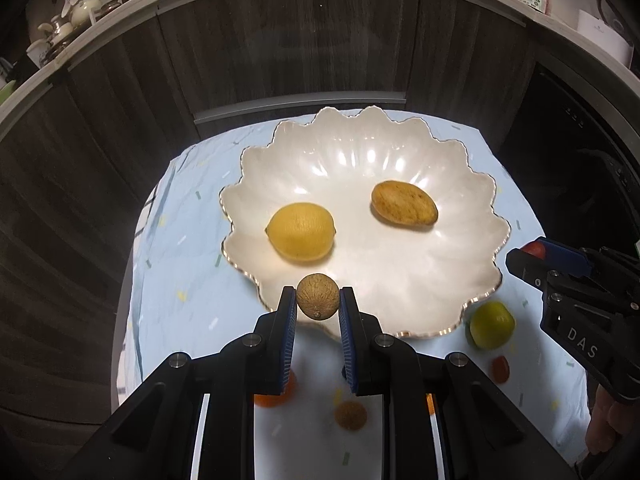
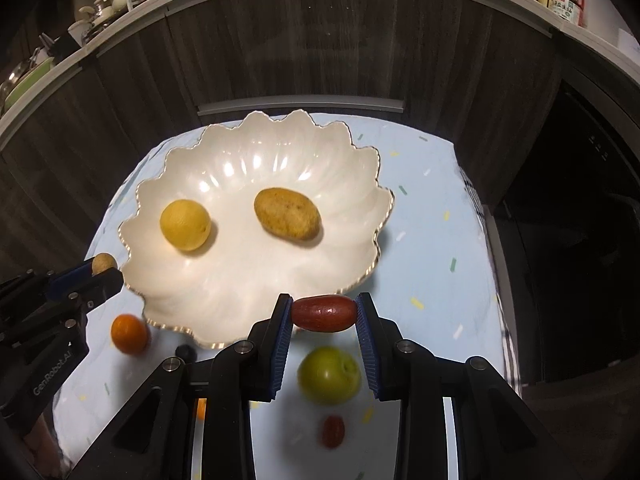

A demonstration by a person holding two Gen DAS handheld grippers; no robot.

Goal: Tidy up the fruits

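In the left wrist view, the left gripper (image 1: 318,298) is closed on a small round brown fruit (image 1: 318,297); its two blue pads press the fruit from both sides. The fruit is held in the air above the near rim of the white scalloped bowl (image 1: 404,276). Inside the bowl lie a yellow lemon (image 1: 301,231) on the left and a brownish-yellow oval fruit (image 1: 404,202) on the right, well apart from each other. The bowl stands on a light blue cloth (image 1: 180,240). On the cloth, near the bowl, lie a green round fruit (image 1: 492,325), a small red fruit (image 1: 500,368), another brown round fruit (image 1: 350,415) and an orange fruit (image 1: 276,398), partly hidden behind the left finger. At the right edge the right gripper (image 1: 526,258) shows, with something red between its fingers.

In the right wrist view, the right gripper (image 2: 323,314) is closed on a dark red oblong fruit (image 2: 323,313), held across by its two ends, just above the near rim of the bowl (image 2: 352,216). Below it on the cloth (image 2: 432,240) lie the green fruit (image 2: 329,375) and the small red fruit (image 2: 333,431). A round orange fruit (image 2: 129,333) lies just beside the left rim of the bowl, and a small dark thing (image 2: 186,353) is near it, too blurred to name. The left gripper (image 2: 105,270) comes in from the left with the brown fruit (image 2: 104,262).
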